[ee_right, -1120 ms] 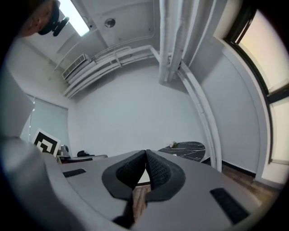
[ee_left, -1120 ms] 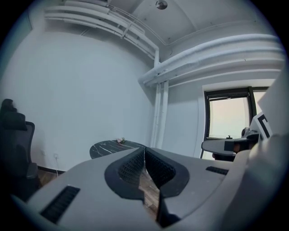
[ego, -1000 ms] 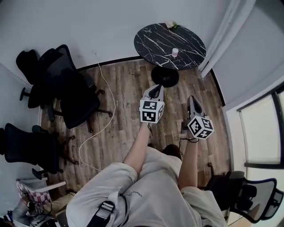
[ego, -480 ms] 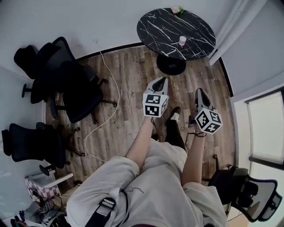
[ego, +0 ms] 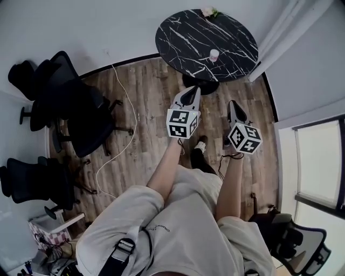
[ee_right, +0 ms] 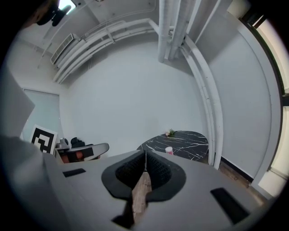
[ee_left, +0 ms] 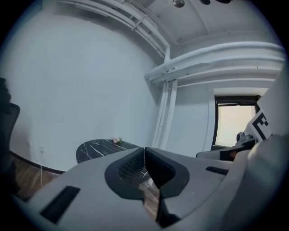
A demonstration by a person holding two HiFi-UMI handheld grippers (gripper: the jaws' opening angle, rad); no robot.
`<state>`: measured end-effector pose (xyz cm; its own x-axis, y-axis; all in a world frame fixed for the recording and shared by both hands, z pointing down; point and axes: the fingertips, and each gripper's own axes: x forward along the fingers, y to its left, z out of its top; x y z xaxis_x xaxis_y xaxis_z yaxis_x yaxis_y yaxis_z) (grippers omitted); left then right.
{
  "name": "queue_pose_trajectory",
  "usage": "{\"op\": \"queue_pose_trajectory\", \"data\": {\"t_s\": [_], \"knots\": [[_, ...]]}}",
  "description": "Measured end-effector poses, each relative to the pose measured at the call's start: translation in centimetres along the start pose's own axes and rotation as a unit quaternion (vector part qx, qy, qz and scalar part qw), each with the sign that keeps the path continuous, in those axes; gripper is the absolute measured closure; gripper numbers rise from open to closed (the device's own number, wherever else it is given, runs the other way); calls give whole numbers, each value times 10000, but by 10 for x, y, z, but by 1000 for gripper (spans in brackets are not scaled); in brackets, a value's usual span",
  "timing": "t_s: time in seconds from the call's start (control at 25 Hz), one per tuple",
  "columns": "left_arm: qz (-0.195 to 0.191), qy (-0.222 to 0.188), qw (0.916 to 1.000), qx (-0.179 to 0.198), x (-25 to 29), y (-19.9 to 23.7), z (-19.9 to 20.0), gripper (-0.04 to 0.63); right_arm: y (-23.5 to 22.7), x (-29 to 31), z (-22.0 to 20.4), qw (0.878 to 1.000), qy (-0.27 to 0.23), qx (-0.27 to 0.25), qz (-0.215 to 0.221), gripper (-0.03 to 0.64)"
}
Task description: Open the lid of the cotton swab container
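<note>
A small pale cotton swab container (ego: 214, 54) with a pinkish lid stands upright on the round black marble table (ego: 183, 38), near its front edge. It also shows small in the right gripper view as the container (ee_right: 169, 150) on the table (ee_right: 185, 140). My left gripper (ego: 192, 91) is held above the wooden floor short of the table, jaws shut and empty. My right gripper (ego: 232, 105) hangs beside it to the right, also shut with nothing held. In the left gripper view the left gripper (ee_left: 144, 150) points at the table (ee_left: 92, 149); the container is mostly hidden behind its jaws.
Black office chairs (ego: 70, 116) stand at the left, with a white cable (ego: 126, 116) running over the wooden floor. A pale curtain (ego: 280, 32) hangs right of the table, and small flowers (ego: 208, 11) lie at the table's far edge. Another chair (ego: 294, 245) sits at the lower right.
The view has shifted as the person walks; the table lies slightly lower and more to the left than half a second ago. Both grippers stay shut and held out in front.
</note>
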<state>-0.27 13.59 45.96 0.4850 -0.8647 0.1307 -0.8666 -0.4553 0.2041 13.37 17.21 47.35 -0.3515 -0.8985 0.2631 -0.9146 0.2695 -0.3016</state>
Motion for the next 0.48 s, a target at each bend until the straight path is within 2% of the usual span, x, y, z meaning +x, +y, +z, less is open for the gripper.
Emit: {"op": "queue_pose_trajectory", "data": {"t_s": [0.12, 0.32, 0.48], "knots": [[-54, 157, 9997, 184, 37, 2, 2, 572, -23, 33, 16, 9999, -8, 139, 81, 581], [-39, -2, 10000, -17, 81, 27, 15, 572, -47, 89, 37, 9999, 52, 61, 132, 583], [43, 189, 9998, 45, 118, 28, 12, 572, -77, 124, 57, 9998, 113, -16, 168, 583]]}}
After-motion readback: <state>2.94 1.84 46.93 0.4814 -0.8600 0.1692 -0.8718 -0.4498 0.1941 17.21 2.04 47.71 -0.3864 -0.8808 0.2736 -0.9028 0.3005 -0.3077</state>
